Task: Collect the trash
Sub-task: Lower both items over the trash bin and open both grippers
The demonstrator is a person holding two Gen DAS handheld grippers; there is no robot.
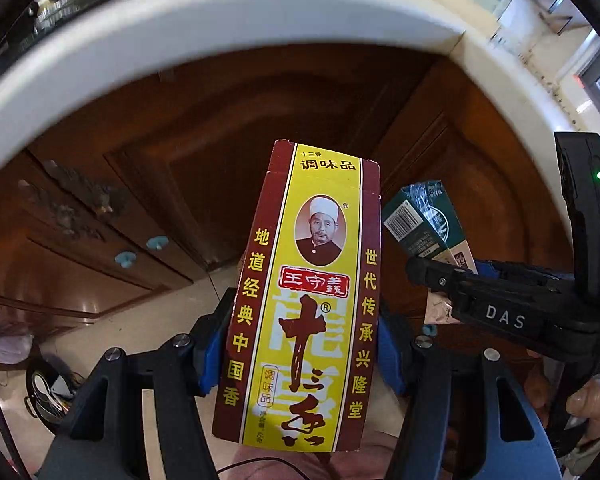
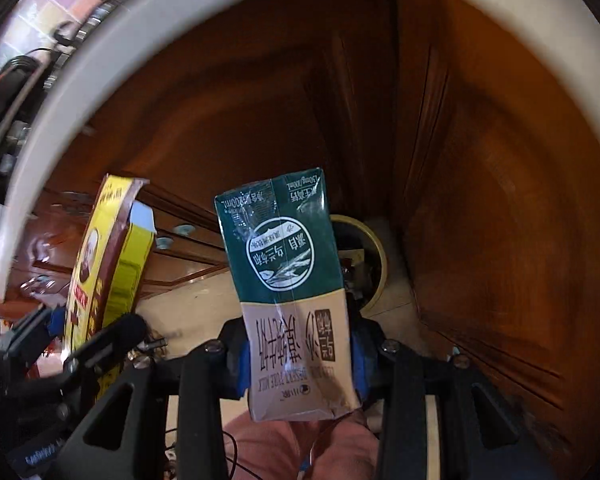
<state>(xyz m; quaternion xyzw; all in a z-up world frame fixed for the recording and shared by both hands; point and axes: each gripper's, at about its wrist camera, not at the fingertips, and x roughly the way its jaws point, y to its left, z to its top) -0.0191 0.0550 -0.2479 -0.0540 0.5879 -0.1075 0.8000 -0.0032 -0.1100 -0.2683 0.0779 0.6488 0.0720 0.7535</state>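
A yellow and dark red seasoning box (image 1: 304, 300) stands upright between the blue pads of my left gripper (image 1: 300, 344), which is shut on its lower half. My right gripper (image 2: 300, 360) is shut on a green and beige milk carton (image 2: 288, 280), held upside down. In the left wrist view the milk carton (image 1: 424, 220) shows at the right, gripped by the right gripper (image 1: 432, 280). The seasoning box (image 2: 108, 264) appears at the left of the right wrist view, in the left gripper (image 2: 88, 332). Both grippers point steeply down, side by side.
A white countertop edge (image 1: 220, 32) curves above brown wooden cabinet doors (image 1: 260, 120). Pale floor tiles (image 1: 148, 320) lie below. A round bin with a yellowish rim (image 2: 374, 264) sits on the floor behind the carton. A dark round pan (image 1: 44, 392) lies low left. A hand (image 1: 592, 404) holds the right gripper.
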